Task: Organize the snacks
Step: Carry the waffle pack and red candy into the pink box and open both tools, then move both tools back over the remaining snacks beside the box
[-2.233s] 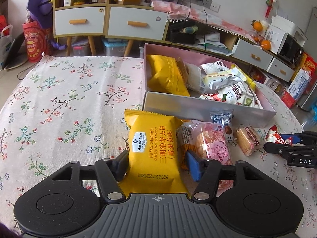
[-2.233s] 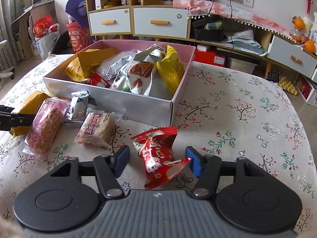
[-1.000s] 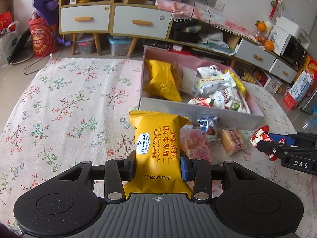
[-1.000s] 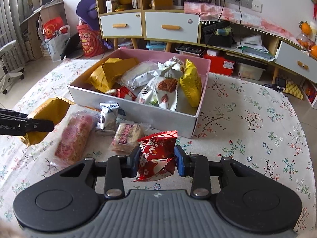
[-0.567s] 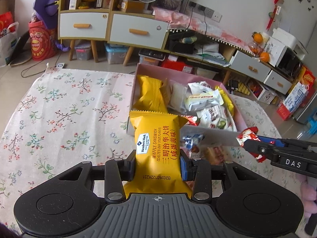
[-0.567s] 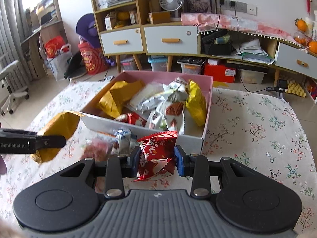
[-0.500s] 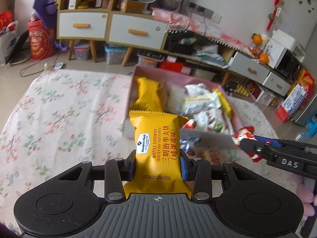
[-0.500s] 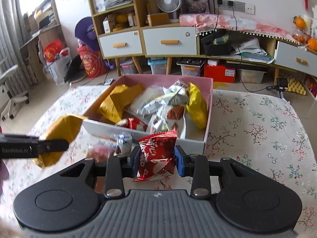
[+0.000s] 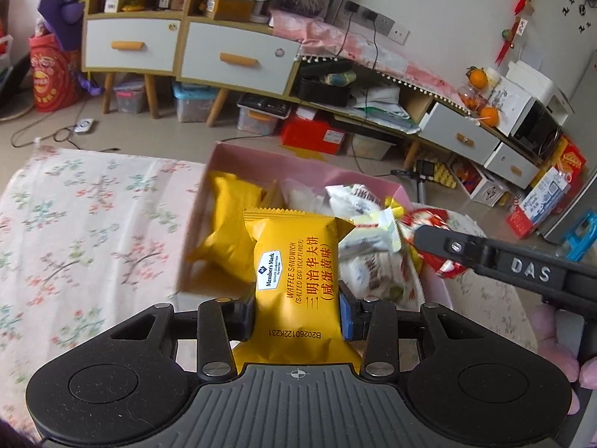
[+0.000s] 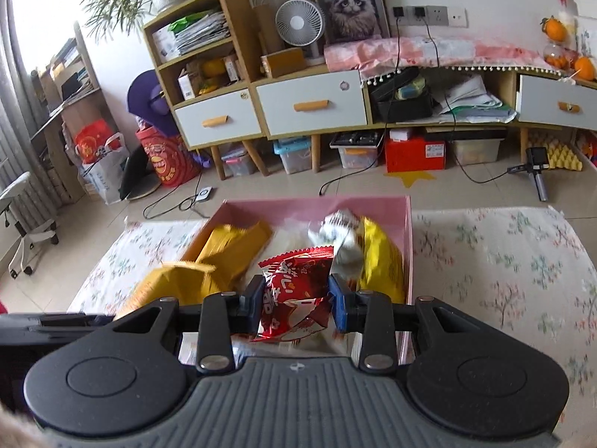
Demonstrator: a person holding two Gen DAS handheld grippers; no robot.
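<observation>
In the left wrist view, the left hand-held gripper pinches a yellow waffle sandwich packet between its two pads. The packet stands upright, with its printed side toward the camera, and it is lifted off the counter, which carries a flowered cloth. Behind the packet there is the pink box, open on top, and the packet's upper part covers the box's near wall in this view. Inside the box lie another yellow packet at the left side and some white wrapped snacks more to the right. From the right edge of the picture comes the right hand-held gripper, a black bar with white letters on it. Its tip holds a red snack packet over the right part of the box.

In the right wrist view, the right hand-held gripper is pressed on the red snack packet from both sides, and the wrapper is crumpled between the pads. The packet hangs above the near part of the pink box. The box holds yellow packets at the left, a yellow bag at the right and a white wrapper between them. At the lower left, the left hand-held gripper shows as a dark bar, with the yellow waffle sandwich packet at its end, near the box's left corner. This part is blurred.
</observation>
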